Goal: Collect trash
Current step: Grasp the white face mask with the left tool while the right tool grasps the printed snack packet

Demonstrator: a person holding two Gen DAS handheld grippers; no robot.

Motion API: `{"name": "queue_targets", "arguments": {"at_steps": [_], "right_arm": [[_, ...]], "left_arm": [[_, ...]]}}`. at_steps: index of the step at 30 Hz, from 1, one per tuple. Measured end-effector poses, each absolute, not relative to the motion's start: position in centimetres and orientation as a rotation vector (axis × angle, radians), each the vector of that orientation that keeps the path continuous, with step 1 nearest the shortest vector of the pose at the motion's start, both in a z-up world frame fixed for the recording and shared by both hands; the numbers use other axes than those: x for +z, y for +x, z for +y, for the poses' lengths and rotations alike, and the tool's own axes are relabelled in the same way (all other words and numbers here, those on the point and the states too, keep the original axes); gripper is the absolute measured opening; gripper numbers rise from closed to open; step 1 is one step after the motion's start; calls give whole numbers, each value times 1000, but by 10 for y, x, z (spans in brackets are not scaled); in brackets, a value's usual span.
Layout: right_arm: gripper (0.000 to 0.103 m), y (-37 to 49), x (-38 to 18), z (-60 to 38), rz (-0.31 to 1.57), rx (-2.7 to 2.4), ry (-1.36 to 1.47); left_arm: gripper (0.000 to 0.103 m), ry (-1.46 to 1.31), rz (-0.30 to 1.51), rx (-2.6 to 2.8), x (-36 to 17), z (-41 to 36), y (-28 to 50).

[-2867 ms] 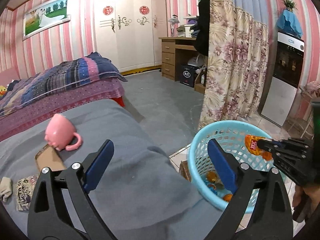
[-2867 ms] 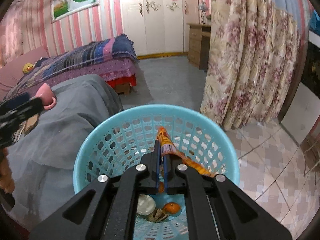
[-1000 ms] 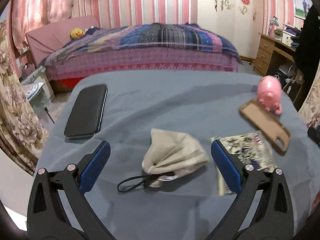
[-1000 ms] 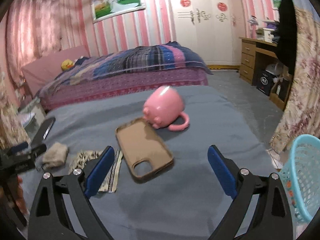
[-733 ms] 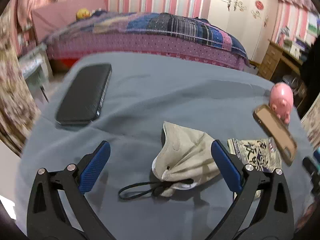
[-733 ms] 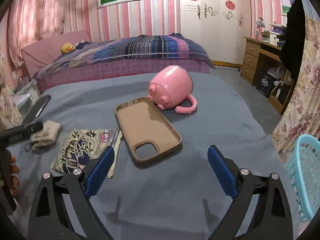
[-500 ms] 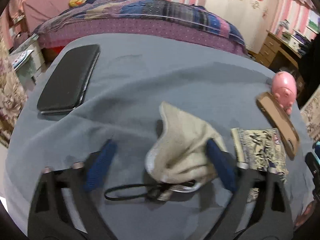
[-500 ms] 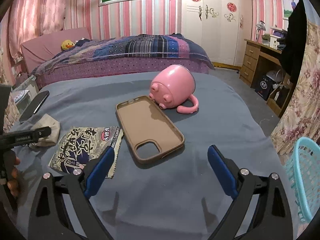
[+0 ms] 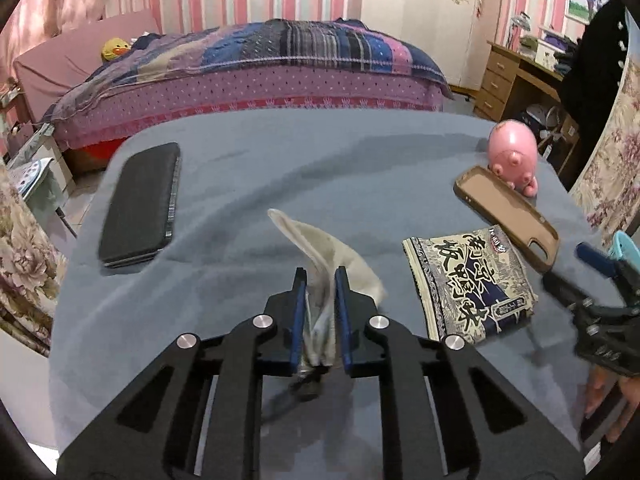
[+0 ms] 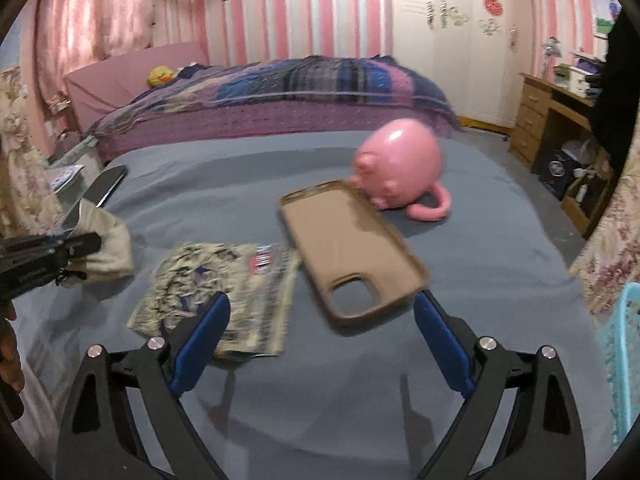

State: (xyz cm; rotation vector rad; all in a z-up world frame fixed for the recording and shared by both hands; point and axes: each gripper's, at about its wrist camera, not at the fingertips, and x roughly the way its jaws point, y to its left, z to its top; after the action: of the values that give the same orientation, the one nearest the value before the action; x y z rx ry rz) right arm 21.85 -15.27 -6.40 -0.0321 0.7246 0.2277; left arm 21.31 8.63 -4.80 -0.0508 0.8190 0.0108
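My left gripper (image 9: 320, 280) is shut on a crumpled beige face mask (image 9: 328, 252), pinched between the blue pads on the grey table cloth; the mask also shows in the right wrist view (image 10: 106, 248), held by the left gripper (image 10: 90, 246). A printed snack wrapper (image 9: 470, 280) lies flat to the right of the mask and shows in the right wrist view (image 10: 224, 292). My right gripper (image 10: 320, 344) is open and empty above the cloth, its left pad over the wrapper's near edge. It shows at the right edge of the left wrist view (image 9: 592, 268).
A brown phone case (image 10: 352, 252) lies against a tipped pink pig mug (image 10: 400, 168). A black phone (image 9: 140, 204) lies at the table's left. The blue basket's rim (image 10: 622, 360) stands off the table's right edge. A bed (image 9: 248, 76) is behind.
My left gripper has shut on the face mask, which lay loose between its open jaws before. My right gripper has moved left toward the wrapper and stayed open.
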Motion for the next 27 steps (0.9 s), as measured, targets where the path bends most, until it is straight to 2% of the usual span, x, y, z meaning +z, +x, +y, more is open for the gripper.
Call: {"name": "queue_targets", "arguments": {"at_steps": [1,3,14,16,17,19,20,22,27], "right_arm": [[85,218,-66,-147,734,245,-36],[76,219,-71,-137,759,270,-48],[75,236,-91,-112,866,302,-63],[68,235,-93,-109,862,306,-80],[55,235,-93,-107,859,312,-87],[44,234,-92,-103,849,322,-109],[32,233,-92,-102,846,331,-109],[14,233,-91,-104,835,358,-101],[8,223,-79,-106,754,378,-83]], "left_arm": [[7,-61,819,13,-46,92,211],[7,-88,814,40,-44,103,208],[7,-168,863,76,-57,137,210],[7,-198,870,78,-60,144,212],[8,-214,870,83,-60,149,212],[17,-250,868,99,-61,158,212],[21,-267,868,110,-61,162,211],[38,-283,865,137,-62,167,209],[50,-258,879,179,-66,171,207]]}}
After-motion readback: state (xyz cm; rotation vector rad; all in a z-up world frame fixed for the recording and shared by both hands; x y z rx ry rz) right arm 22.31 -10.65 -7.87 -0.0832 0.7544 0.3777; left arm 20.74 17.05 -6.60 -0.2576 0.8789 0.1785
